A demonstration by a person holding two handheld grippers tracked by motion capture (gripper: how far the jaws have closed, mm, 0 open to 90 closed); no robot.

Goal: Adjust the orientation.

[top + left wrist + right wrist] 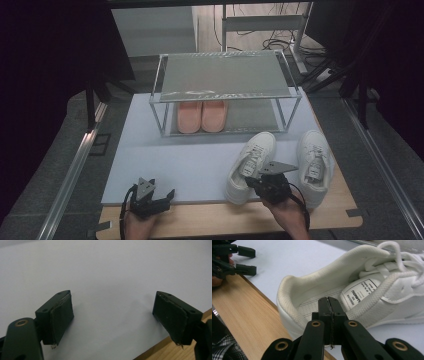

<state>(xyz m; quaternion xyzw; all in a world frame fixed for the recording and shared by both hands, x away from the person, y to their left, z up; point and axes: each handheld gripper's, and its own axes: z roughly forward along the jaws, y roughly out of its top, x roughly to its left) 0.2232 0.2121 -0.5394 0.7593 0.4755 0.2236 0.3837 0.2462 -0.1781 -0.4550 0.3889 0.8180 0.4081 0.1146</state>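
Note:
Two white lace-up sneakers stand on the pale mat [175, 160], the left one [252, 160] beside the right one [315, 160]. My right gripper [250, 181] hovers over the left sneaker's heel. In the right gripper view its jaws [328, 300] are pressed together, tips pointing into the sneaker's [317, 277] opening above the insole, with nothing seen between them. My left gripper [167, 199] rests at the mat's near edge, open; its pads [60, 317] stand wide apart over bare mat [112, 277]. It appears again as the left gripper [244, 260] far off in the right gripper view.
A metal-framed shoe rack [225, 75] stands at the back of the mat, with a pair of pink slippers [201, 116] on its lower shelf. The wooden tabletop [215, 220] shows along the near edge. Cables lie on the floor [280, 40] behind the rack.

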